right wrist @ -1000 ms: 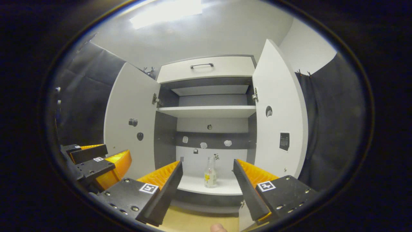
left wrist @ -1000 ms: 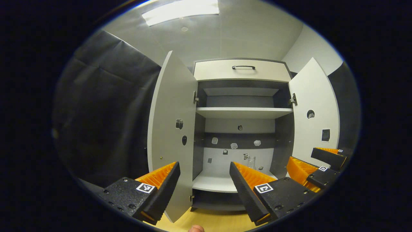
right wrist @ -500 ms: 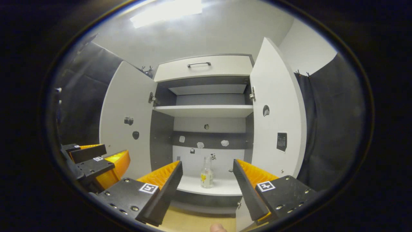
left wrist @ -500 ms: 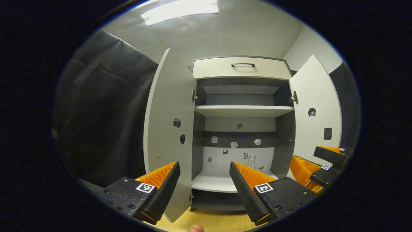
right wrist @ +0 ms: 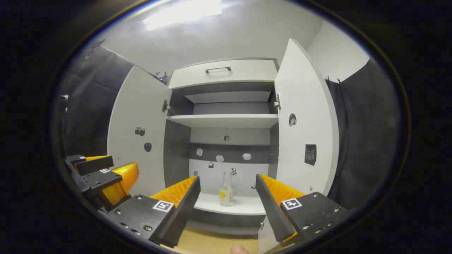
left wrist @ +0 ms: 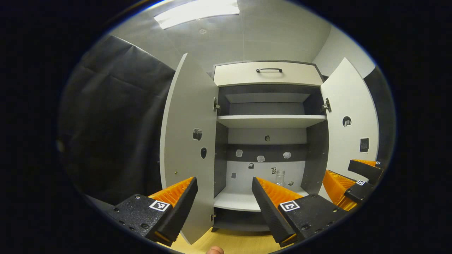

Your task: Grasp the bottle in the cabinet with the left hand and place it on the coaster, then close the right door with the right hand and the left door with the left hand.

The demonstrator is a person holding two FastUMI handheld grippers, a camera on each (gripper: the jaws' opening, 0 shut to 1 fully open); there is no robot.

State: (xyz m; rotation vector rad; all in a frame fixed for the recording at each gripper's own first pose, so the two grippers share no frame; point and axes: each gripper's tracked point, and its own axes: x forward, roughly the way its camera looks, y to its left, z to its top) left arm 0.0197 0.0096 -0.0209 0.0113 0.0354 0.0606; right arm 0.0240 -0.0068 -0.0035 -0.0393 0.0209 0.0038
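The cabinet (right wrist: 226,106) stood with both doors swung wide, a drawer with a dark handle (right wrist: 218,69) across its top. The left door (right wrist: 139,134) and the right door (right wrist: 303,120) each carried small stickers on their inner faces. On the lowest white shelf (right wrist: 240,206) a clear glass bottle (right wrist: 226,188) with a yellow label stood upright, well inside the cabinet and apart from both grippers. In the left gripper view the bottle's neck (left wrist: 280,177) showed just above that gripper's right finger.

The left gripper (left wrist: 224,197) hung in front of the cabinet with its fingers spread wide and nothing between them. The right gripper (right wrist: 228,197) was likewise held wide apart and empty, the bottle framed in the gap between its fingers but well beyond them. Each gripper showed at the edge of the other's view: the right gripper (left wrist: 348,183) low at the right, the left gripper (right wrist: 106,176) low at the left. A wooden floor (right wrist: 212,243) lay below the cabinet.
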